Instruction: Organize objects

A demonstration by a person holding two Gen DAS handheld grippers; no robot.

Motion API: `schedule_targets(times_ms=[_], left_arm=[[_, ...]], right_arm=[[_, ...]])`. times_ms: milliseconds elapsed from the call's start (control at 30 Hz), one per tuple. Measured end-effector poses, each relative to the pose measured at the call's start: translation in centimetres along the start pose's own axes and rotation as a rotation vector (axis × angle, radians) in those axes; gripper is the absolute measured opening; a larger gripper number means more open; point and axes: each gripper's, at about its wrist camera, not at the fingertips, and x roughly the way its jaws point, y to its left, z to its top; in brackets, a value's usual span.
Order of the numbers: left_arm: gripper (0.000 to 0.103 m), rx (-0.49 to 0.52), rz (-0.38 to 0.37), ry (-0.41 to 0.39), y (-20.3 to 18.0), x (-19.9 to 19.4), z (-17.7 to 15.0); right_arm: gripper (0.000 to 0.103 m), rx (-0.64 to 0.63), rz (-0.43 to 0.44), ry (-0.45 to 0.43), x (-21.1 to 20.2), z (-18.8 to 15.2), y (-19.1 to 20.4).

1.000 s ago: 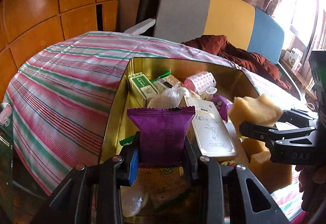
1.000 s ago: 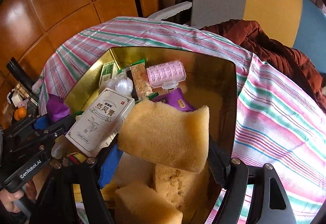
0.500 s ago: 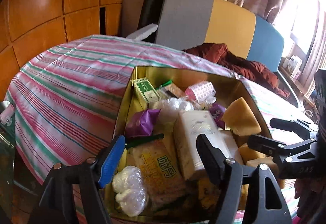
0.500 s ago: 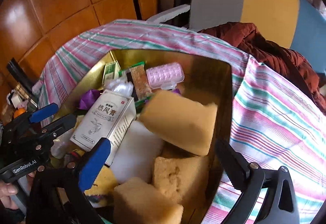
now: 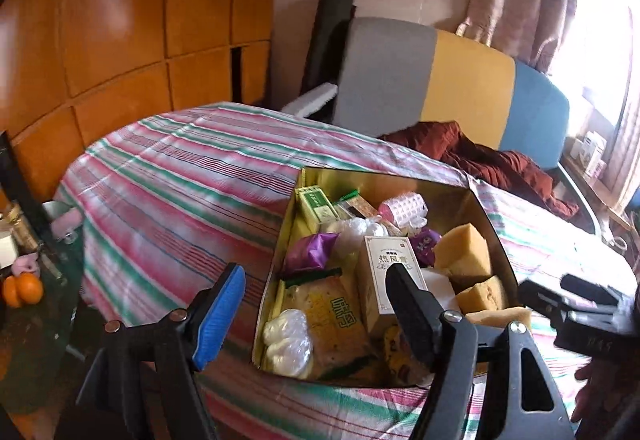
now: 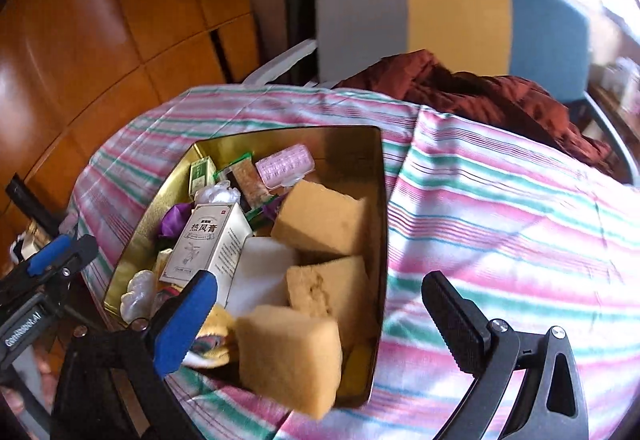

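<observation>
A gold tin point(image 5: 280, 260) sits on the striped tablecloth point(image 5: 172, 200), filled with small items. Inside lie a purple packet point(image 5: 312, 250), a white box with Chinese print point(image 5: 390, 272), a pink roller point(image 5: 402, 206) and a green box point(image 5: 318, 204). My left gripper point(image 5: 316, 300) hovers open above the tin's near left corner, with nothing between its fingers. My right gripper point(image 6: 320, 280) is open too, above the near end. Below it lie three yellow sponges point(image 6: 320, 218), the nearest sponge point(image 6: 288, 356) leaning over the tin's point(image 6: 382, 176) front rim.
A chair point(image 5: 432, 80) with a grey, yellow and blue back stands behind the table, a dark red garment point(image 5: 480, 156) heaped on it. Oranges point(image 5: 22, 290) and small jars sit on a low glass stand at the left. Wooden wall panels point(image 5: 120, 20) rise behind.
Both grippers opened and drew back and upward. The purple packet left the left gripper and the sponge left the right one; both now lie in the tin.
</observation>
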Motion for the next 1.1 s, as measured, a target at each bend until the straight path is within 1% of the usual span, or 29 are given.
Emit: schedule_targets(times_ms=[67,133,167,233,333,433,500,600,667,800,900,1100], left_arm=[[0.074,-0.026,0.022,-0.008,0.0,-0.8,-0.1],[0.074,-0.045,0.065,-0.018,-0.1,-1.5,-0.2],[0.074,-0.047,0.088,-0.022,-0.2,-1.8,-0.4],[0.074,-0.045,0.104,-0.032,-0.3,-2.4,-0.6],[0.074,-0.015,0.088,-0.049,-0.7,-3.3,-0.8],[0.071,0.045,0.069,-0.085,-1.6,-4.4,-1.3],[0.071,0.069,0.054,-0.085,-2.1,-4.8,-1.6],[0.071,0.057,0.01,-0.054,-2.5,-4.8,-1.8],[0.063,0.042,-0.01,-0.042,-2.6,-4.7,-2.0],[0.061,0.022,-0.036,-0.01,-3.1,-4.3,-2.5],[0.06,0.019,-0.038,0.007,-3.3,-3.8,-3.0],[0.06,0.029,-0.017,0.0,-3.5,-3.5,-3.3]], right_arm=[[0.103,-0.001,-0.017,-0.019,-0.9,-0.7,0.2],[0.103,-0.006,-0.02,-0.03,-1.7,-1.4,0.5],[0.103,-0.007,-0.02,-0.035,-2.0,-1.8,0.6],[0.103,-0.016,-0.023,-0.046,-2.7,-2.5,0.9],[0.103,-0.033,-0.019,-0.046,-3.1,-3.5,1.3],[0.103,-0.048,-0.02,-0.047,-3.3,-4.4,1.7],[0.103,-0.047,-0.017,-0.048,-3.3,-4.5,1.8],[0.103,-0.046,-0.012,-0.06,-3.5,-4.3,1.9],[0.103,-0.065,-0.019,-0.066,-3.5,-3.7,2.1],[0.103,-0.057,-0.035,-0.082,-3.5,-2.2,2.0],[0.103,-0.048,-0.027,-0.074,-3.3,-2.3,2.1],[0.103,-0.055,-0.021,-0.022,-2.0,-3.4,2.7]])
